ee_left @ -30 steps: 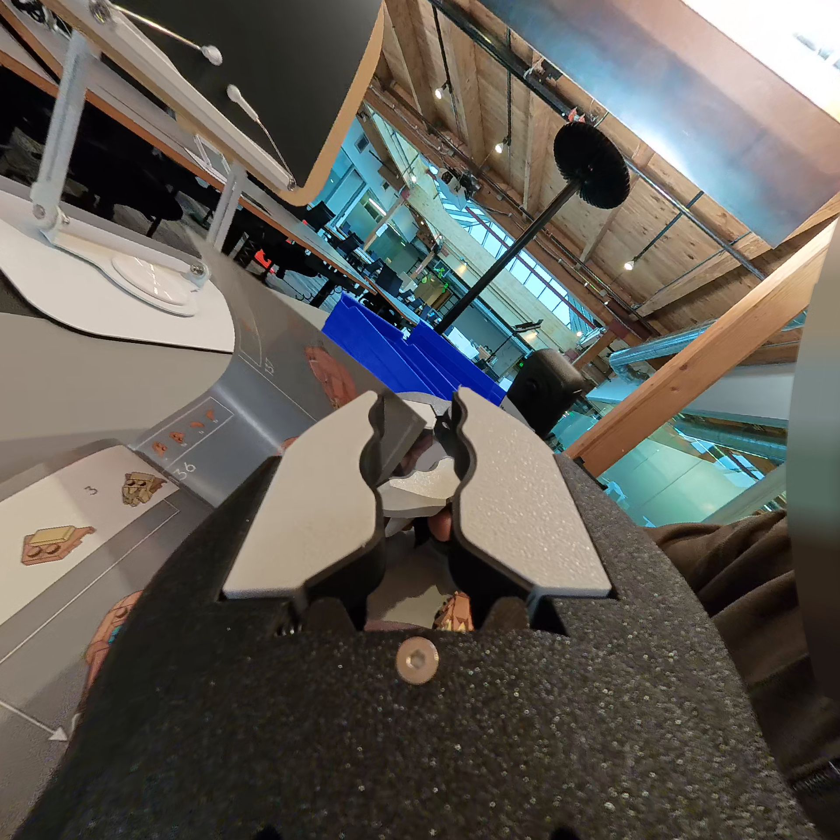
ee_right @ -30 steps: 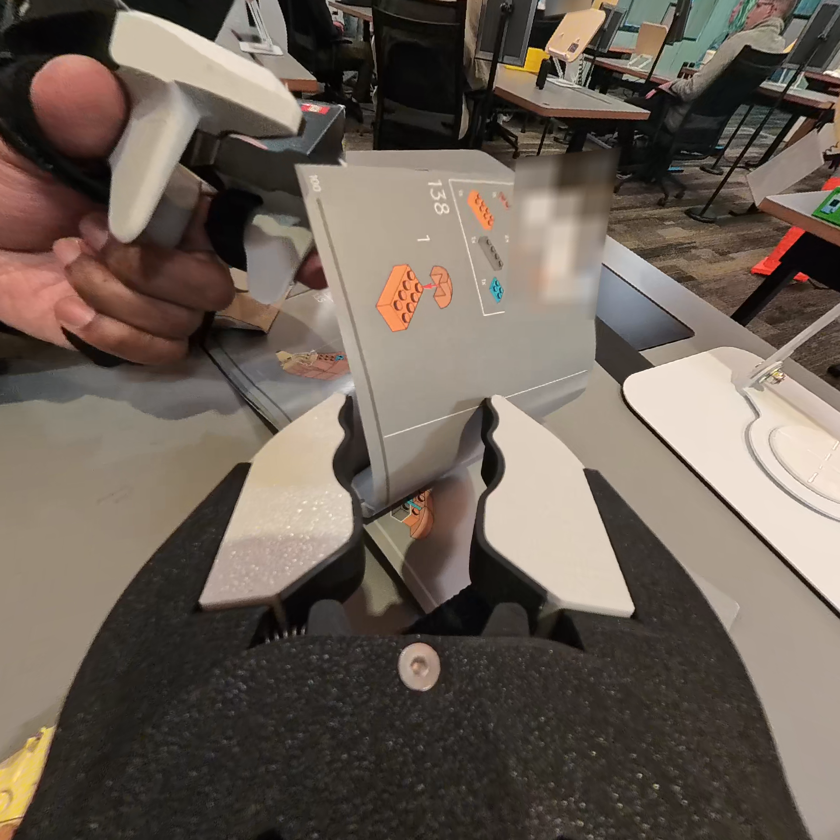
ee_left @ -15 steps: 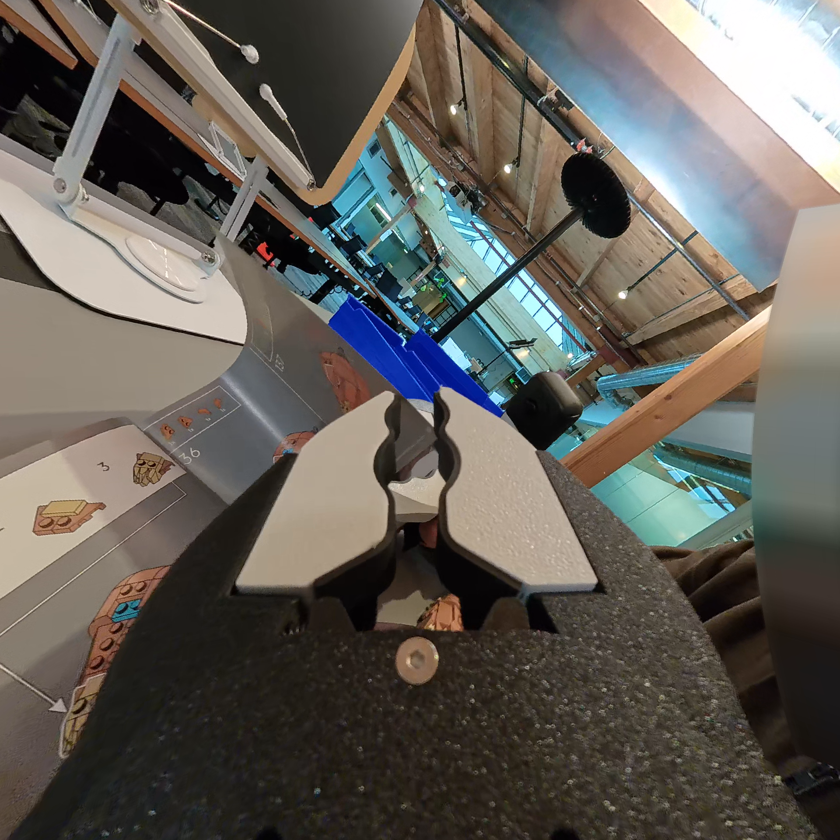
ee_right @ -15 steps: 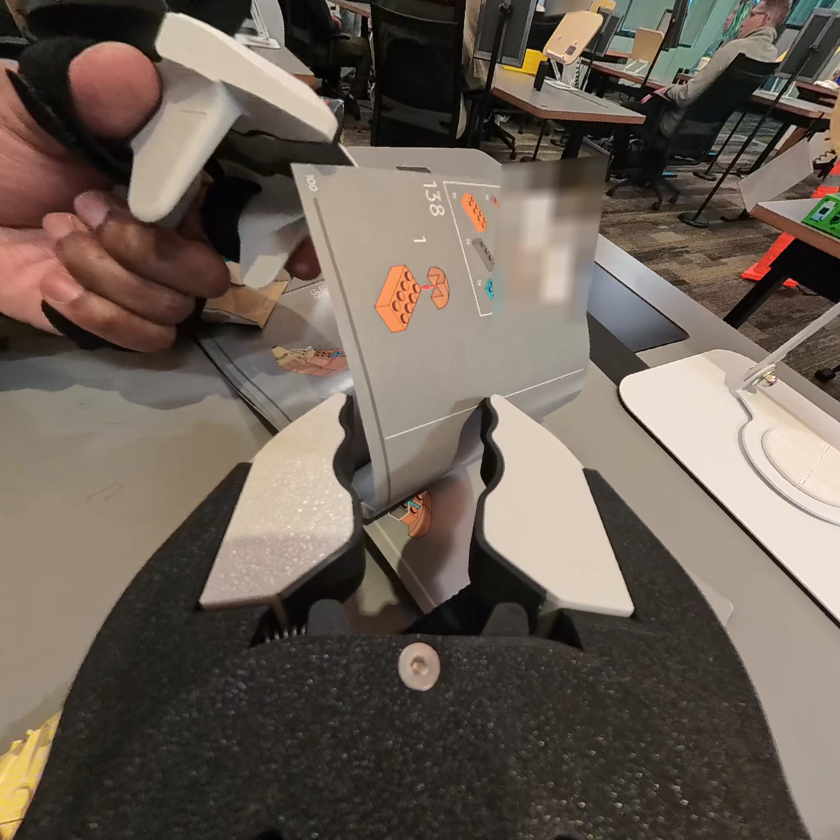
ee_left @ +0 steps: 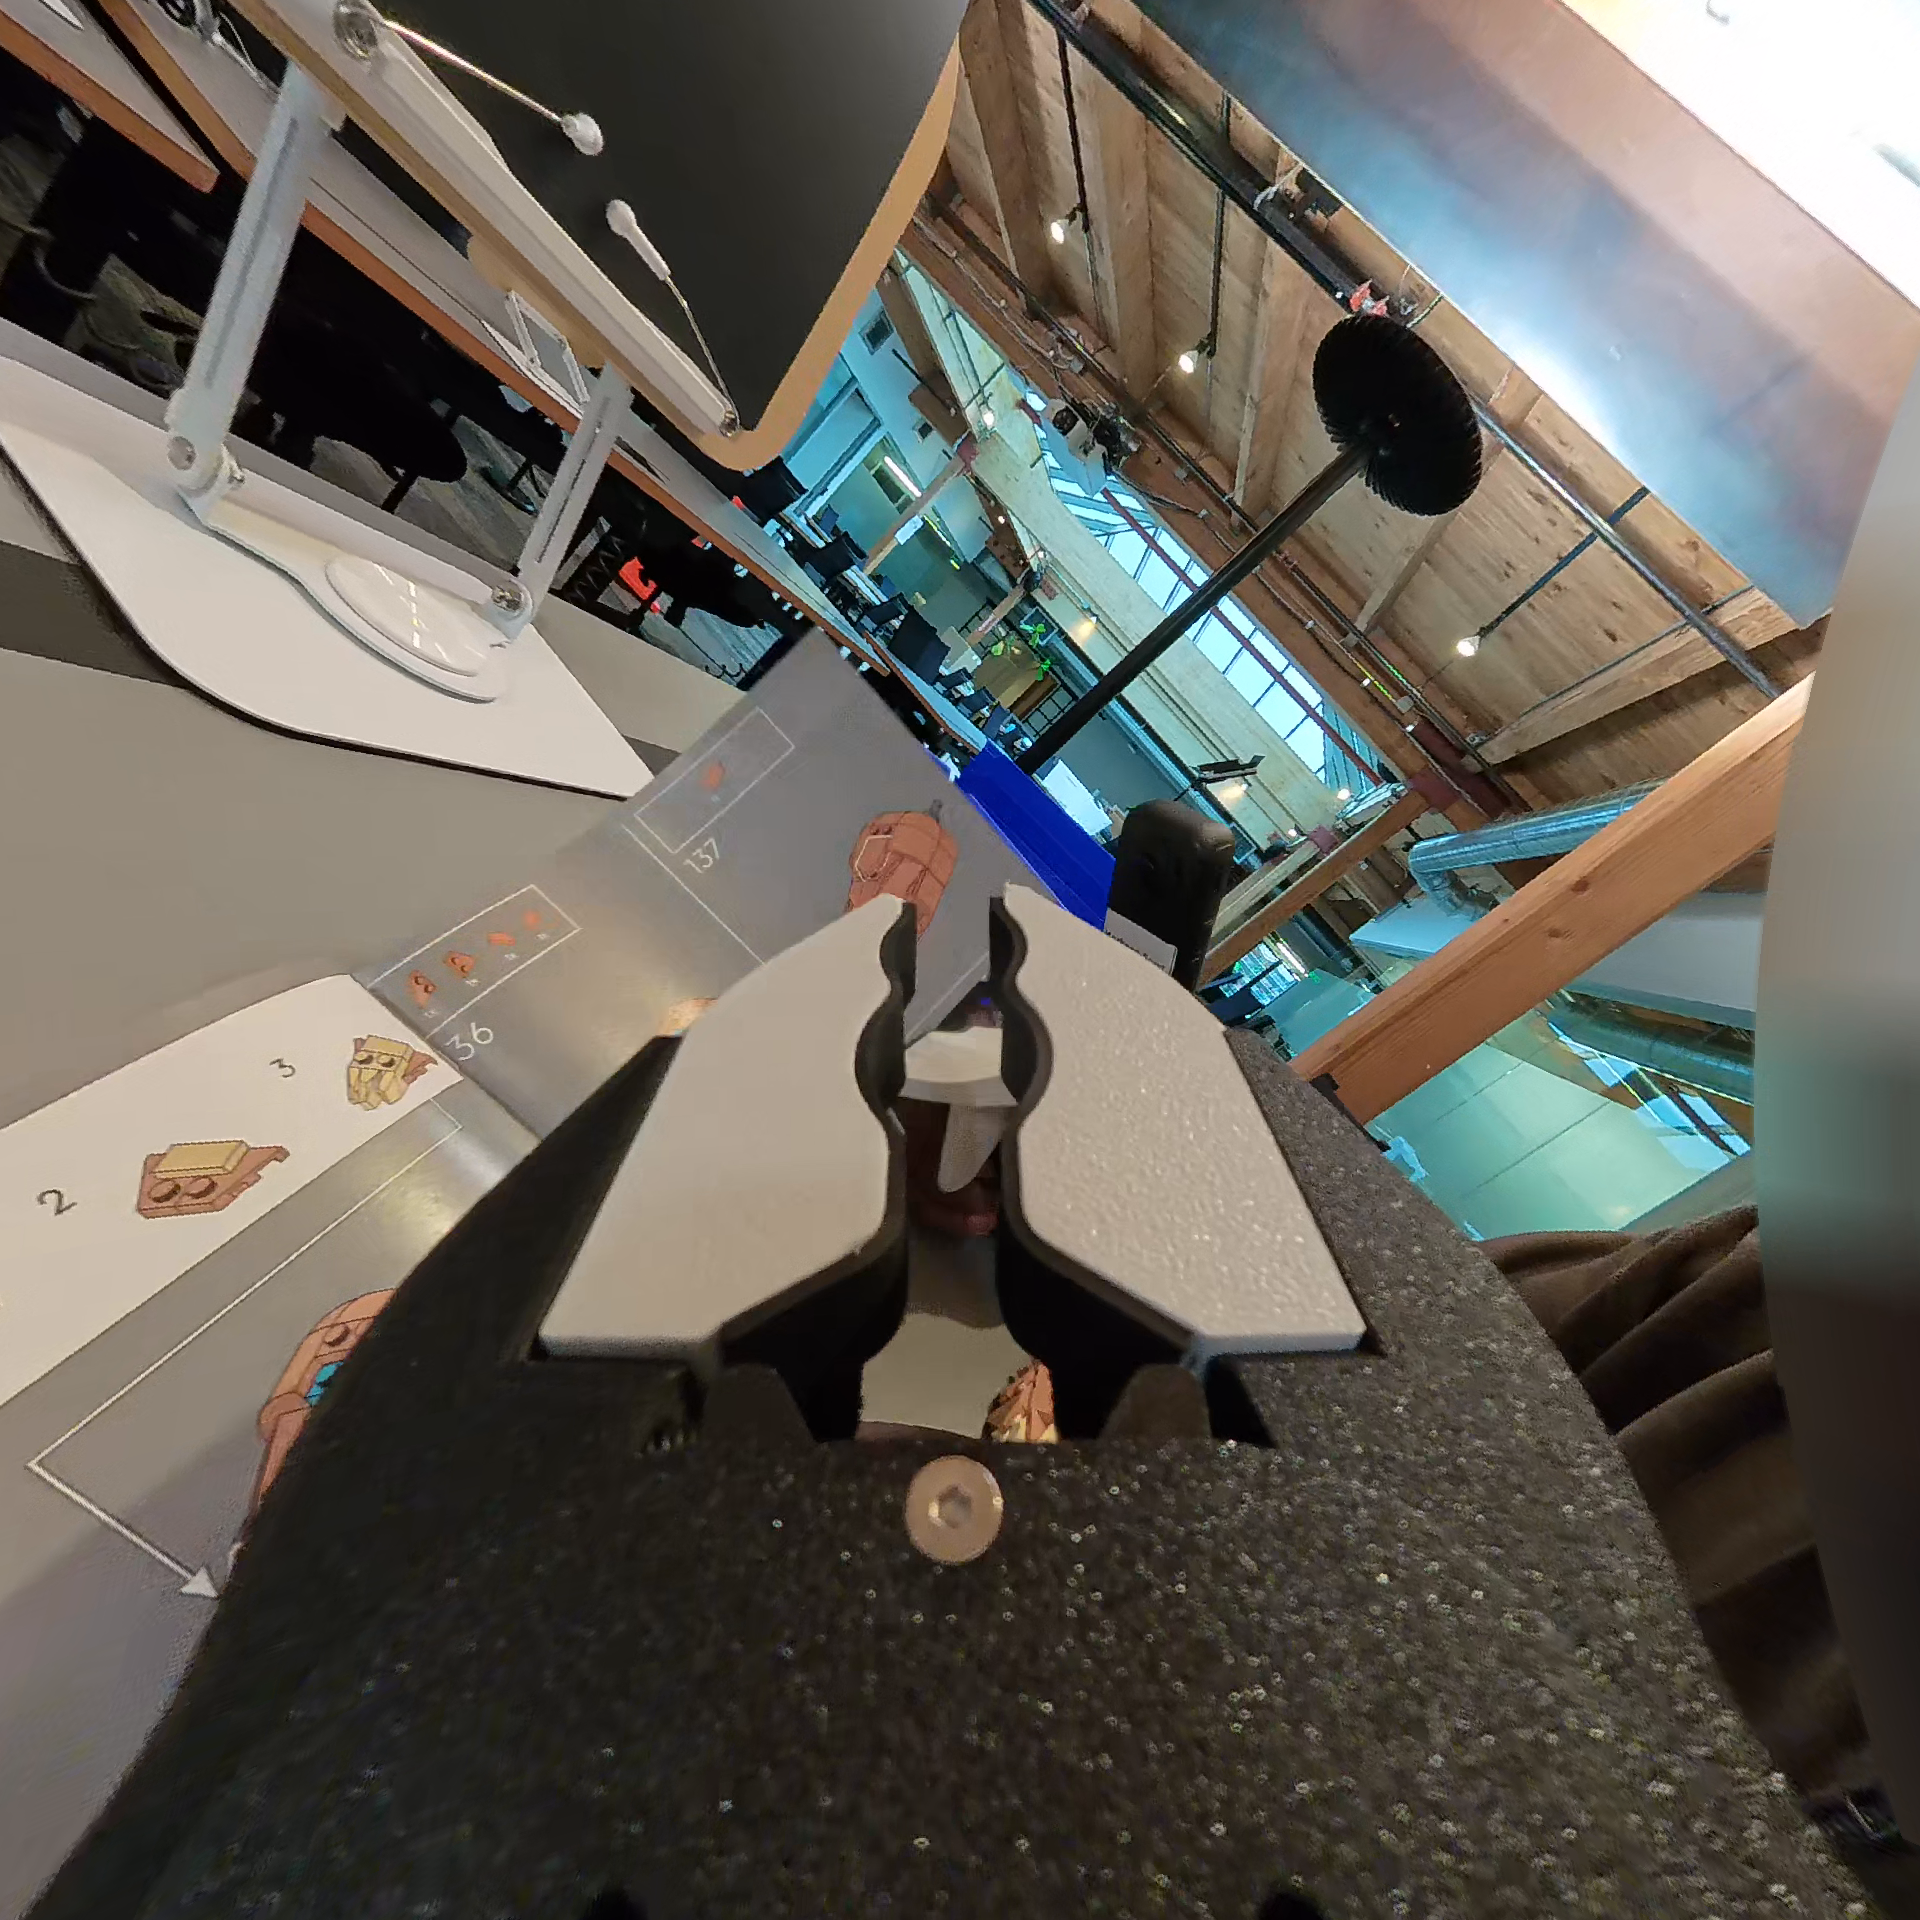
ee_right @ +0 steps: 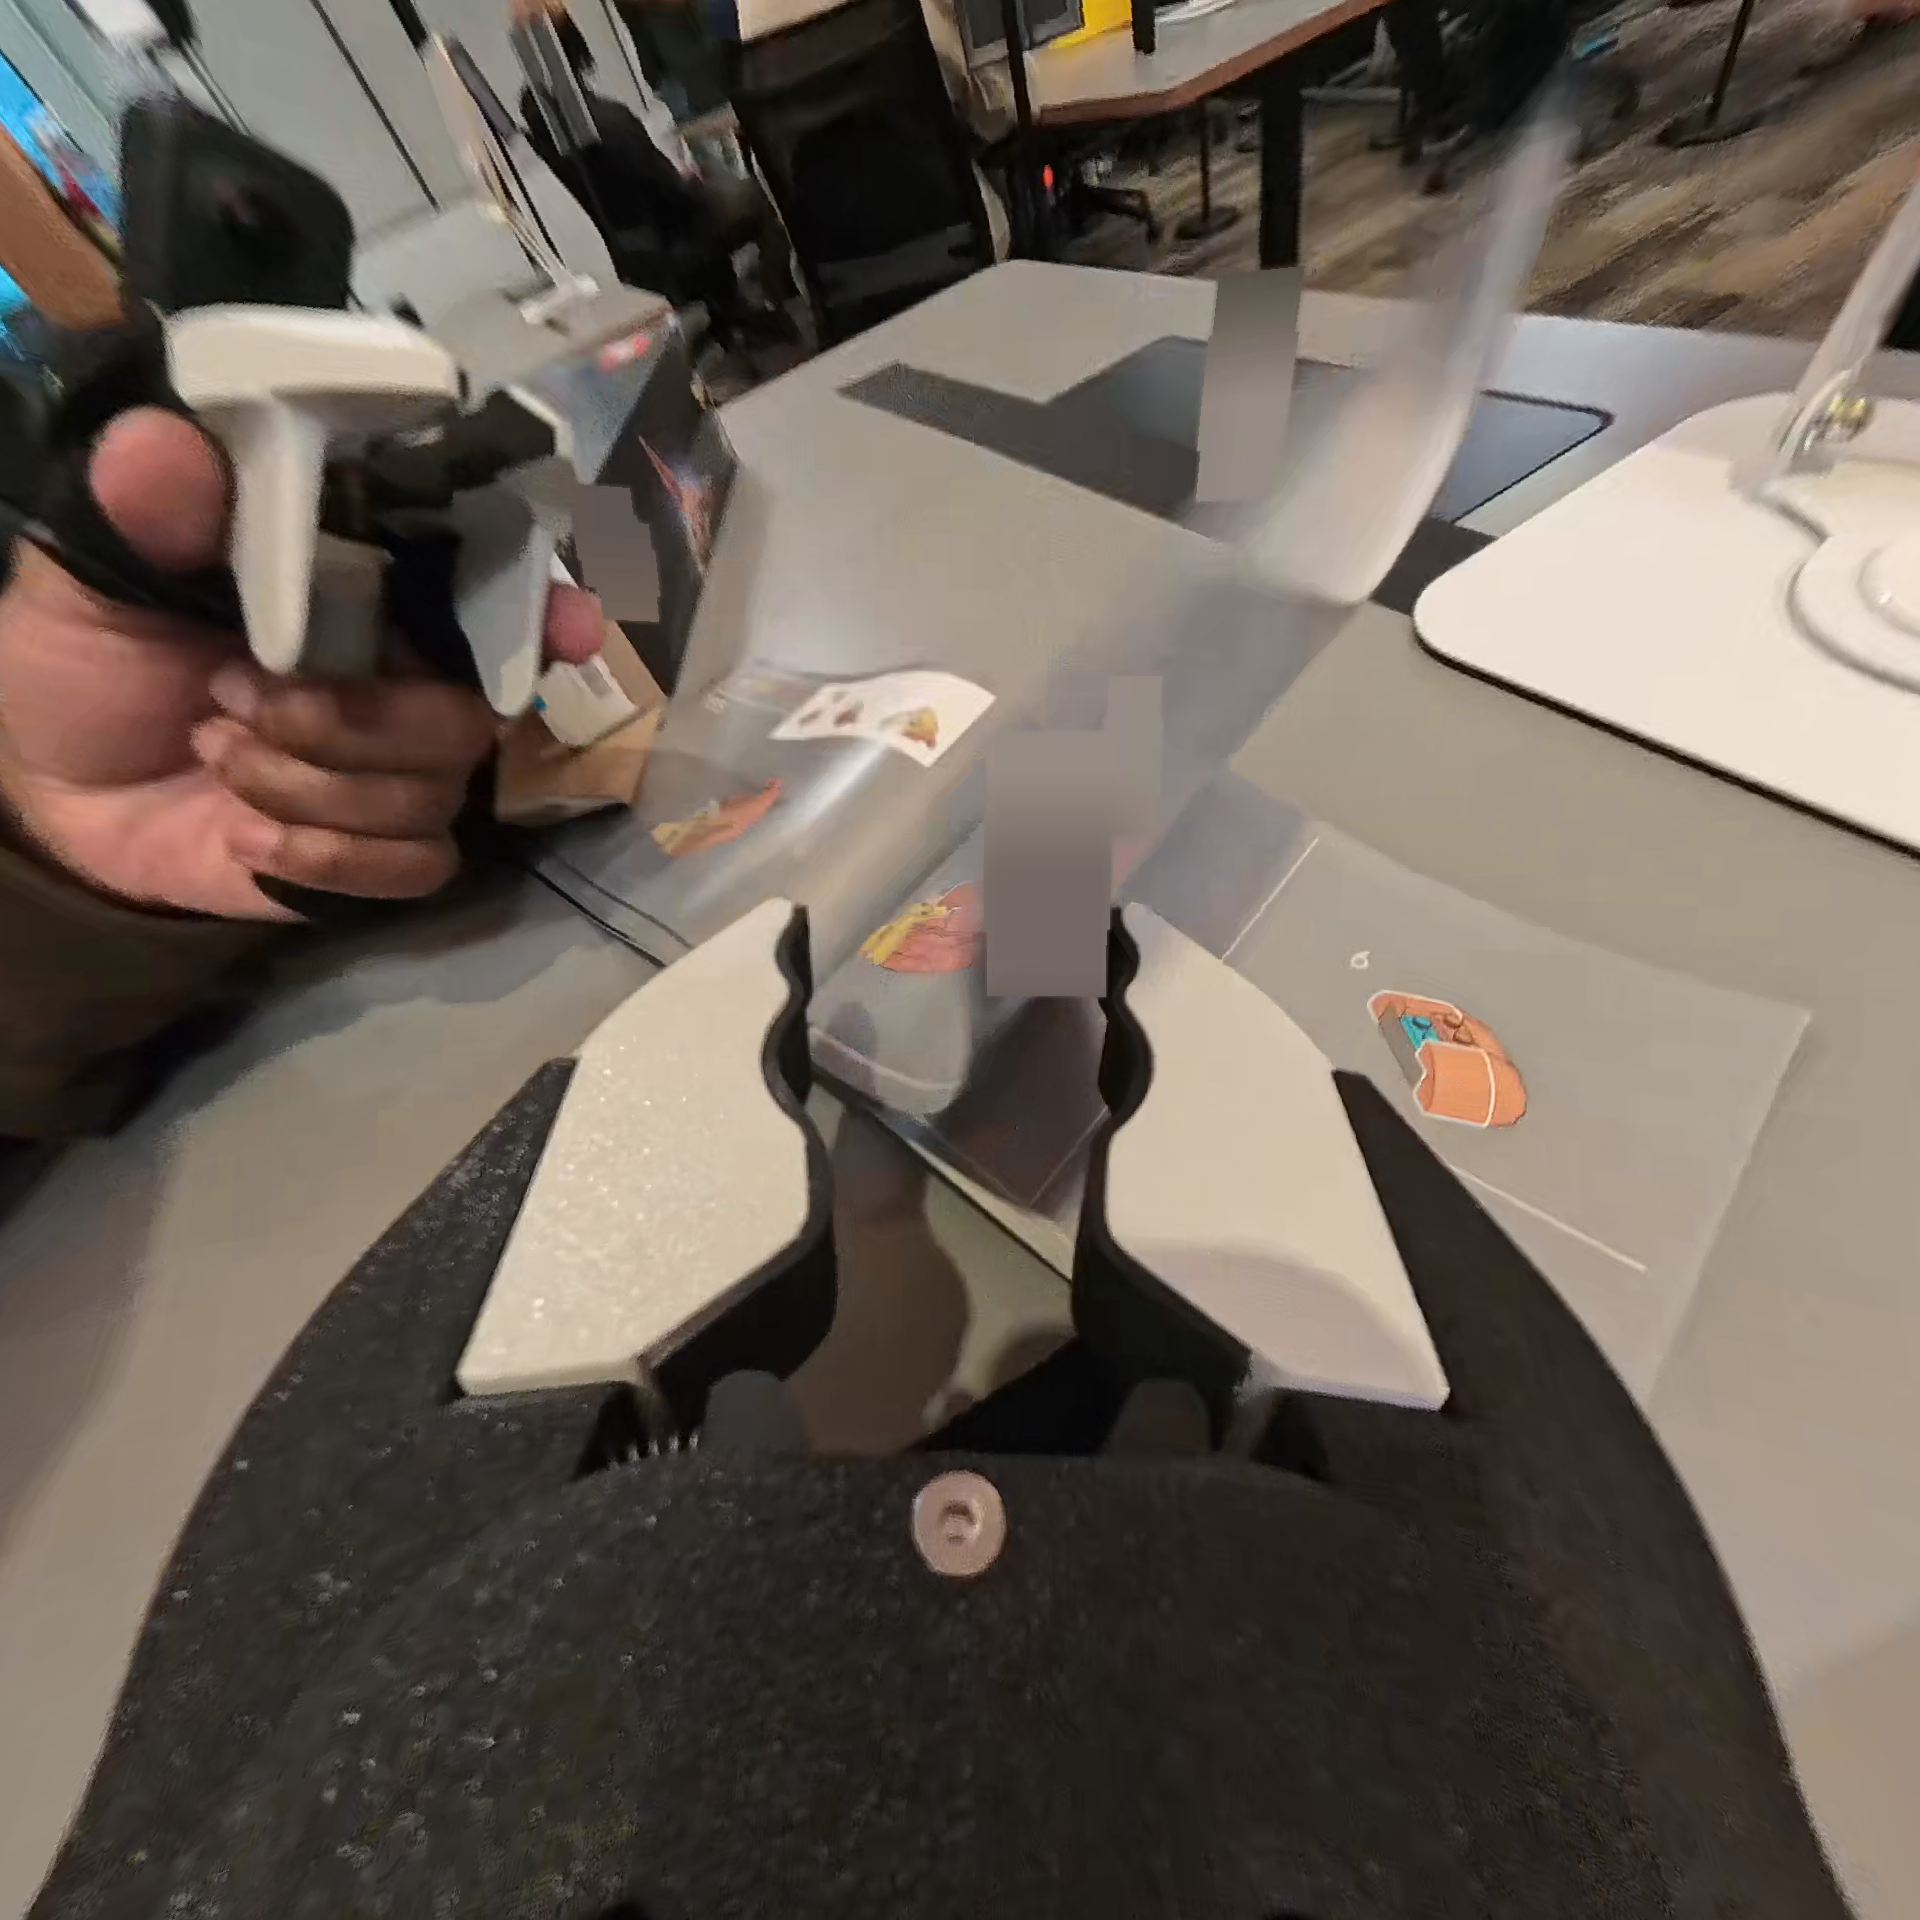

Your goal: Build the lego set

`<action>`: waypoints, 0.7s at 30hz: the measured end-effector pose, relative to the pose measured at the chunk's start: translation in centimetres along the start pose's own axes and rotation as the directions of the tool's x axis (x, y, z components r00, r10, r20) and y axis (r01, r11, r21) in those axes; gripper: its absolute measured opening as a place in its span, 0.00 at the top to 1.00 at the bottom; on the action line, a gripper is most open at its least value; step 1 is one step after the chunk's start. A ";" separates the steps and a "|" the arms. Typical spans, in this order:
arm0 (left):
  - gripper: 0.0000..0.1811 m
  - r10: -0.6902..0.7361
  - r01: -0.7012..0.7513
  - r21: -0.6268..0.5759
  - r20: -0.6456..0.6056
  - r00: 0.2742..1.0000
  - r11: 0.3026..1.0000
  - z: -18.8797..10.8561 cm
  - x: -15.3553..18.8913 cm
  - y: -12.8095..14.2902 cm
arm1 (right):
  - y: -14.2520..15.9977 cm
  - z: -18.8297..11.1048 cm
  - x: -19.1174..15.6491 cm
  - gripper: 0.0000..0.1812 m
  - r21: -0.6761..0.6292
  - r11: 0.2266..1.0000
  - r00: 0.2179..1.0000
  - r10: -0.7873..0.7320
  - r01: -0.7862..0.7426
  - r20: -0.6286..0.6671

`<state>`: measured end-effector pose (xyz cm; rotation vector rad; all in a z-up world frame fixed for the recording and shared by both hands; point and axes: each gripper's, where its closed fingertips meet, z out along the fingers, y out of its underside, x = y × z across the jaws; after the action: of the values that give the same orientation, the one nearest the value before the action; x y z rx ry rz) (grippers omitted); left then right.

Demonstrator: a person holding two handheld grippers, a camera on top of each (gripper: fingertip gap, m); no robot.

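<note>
The grey instruction booklet [ee_left: 312, 1143] lies open on the grey table, with drawings of orange and tan models. My left gripper [ee_left: 951, 914] has its jaws almost closed on the edge of a raised page [ee_left: 748, 831]. In the right wrist view a hand holds the left gripper [ee_right: 395, 540] at the upper left, and the lifted page [ee_right: 1039, 540] is a blur swinging over the booklet [ee_right: 1507, 1143]. My right gripper [ee_right: 956, 920] is open and empty, just above the booklet's lower edge.
A white stand base [ee_right: 1662, 644] sits on the table to the right, also seen in the left wrist view [ee_left: 312, 644]. A dark box [ee_right: 675, 457] and a cardboard piece [ee_right: 561, 769] lie behind the booklet. A blue bin [ee_left: 1029, 831] stands farther off. The gap from one gripper's tips to the other's is roughly 12 cm.
My right gripper has opened wider and let the page go. My left gripper has closed on the page, which now swings across. The right view has tilted down toward the booklet.
</note>
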<state>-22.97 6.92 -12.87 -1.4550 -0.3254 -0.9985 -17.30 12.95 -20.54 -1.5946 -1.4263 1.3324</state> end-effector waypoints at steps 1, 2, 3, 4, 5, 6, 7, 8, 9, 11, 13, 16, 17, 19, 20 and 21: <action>0.93 -0.002 0.002 0.002 0.001 1.000 1.000 -0.1 -0.1 -0.1 | -0.2 -0.3 0.1 0.71 0.019 0.999 0.999 0.037 -0.037 0.021; 0.93 -0.004 0.004 0.002 0.001 1.000 1.000 -0.1 -0.1 0.0 | -0.4 -0.6 0.1 0.72 0.038 0.997 0.997 0.063 -0.064 0.043; 0.93 -0.005 0.005 0.000 0.001 1.000 1.000 -0.1 -0.2 0.0 | -0.7 -0.9 0.1 0.72 0.058 0.995 0.995 0.082 -0.085 0.061; 0.93 -0.003 0.003 -0.004 0.002 1.000 1.000 -0.1 -0.2 0.1 | -0.9 -1.1 0.2 0.73 0.073 0.992 0.993 0.099 -0.104 0.071; 0.93 0.001 -0.001 -0.010 0.004 1.000 1.000 0.0 -0.2 0.2 | -1.0 -1.2 0.3 0.72 0.080 0.989 0.990 0.115 -0.122 0.079; 0.93 0.005 -0.005 -0.016 0.005 1.000 1.000 0.0 -0.2 0.3 | -1.0 -1.2 0.4 0.72 0.083 0.987 0.988 0.128 -0.135 0.086; 0.93 0.008 -0.008 -0.019 0.005 1.000 1.000 0.1 -0.2 0.4 | -1.0 -1.2 0.4 0.72 0.084 0.986 0.987 0.134 -0.142 0.094; 0.93 0.009 -0.009 -0.022 0.004 1.000 1.000 0.1 -0.2 0.4 | -1.1 -1.2 0.4 0.73 0.086 0.986 0.986 0.133 -0.141 0.097; 0.93 0.010 -0.010 -0.025 0.003 1.000 1.000 0.1 -0.1 0.5 | -1.1 -1.2 0.3 0.73 0.088 0.987 0.987 0.127 -0.136 0.098; 0.93 0.011 -0.011 -0.029 0.002 1.000 1.000 0.1 -0.1 0.5 | -1.1 -1.2 0.1 0.72 0.092 0.989 0.989 0.108 -0.117 0.097; 0.93 0.012 -0.012 -0.030 0.001 1.000 0.999 0.1 0.0 0.5 | -1.1 -1.1 -0.1 0.72 0.090 0.991 0.991 0.089 -0.098 0.096; 0.93 0.012 -0.012 -0.032 0.000 1.000 0.999 0.1 0.0 0.5 | -1.0 -1.1 -0.2 0.72 0.086 0.993 0.993 0.073 -0.082 0.095; 0.93 0.013 -0.013 -0.032 0.000 1.000 0.999 0.1 0.0 0.5 | -1.0 -1.1 -0.2 0.72 0.087 0.993 0.993 0.070 -0.078 0.094; 0.93 0.016 -0.016 -0.034 0.001 1.000 0.999 0.0 0.2 0.4 | -1.1 -1.1 -0.3 0.72 0.093 0.993 0.994 0.060 -0.069 0.095; 0.93 0.020 -0.020 -0.037 0.001 1.000 0.999 -0.1 0.3 0.3 | -1.2 -1.1 -0.4 0.72 0.096 0.993 0.994 0.054 -0.063 0.095; 0.92 0.030 -0.030 -0.041 0.002 1.000 0.999 -0.2 0.6 0.1 | -1.3 -1.0 -0.5 0.72 0.097 0.994 0.994 0.046 -0.056 0.096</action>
<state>-22.67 6.51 -12.56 -1.4946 -0.2856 -0.9844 -16.77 12.97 -18.91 -1.5308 -1.3598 1.5020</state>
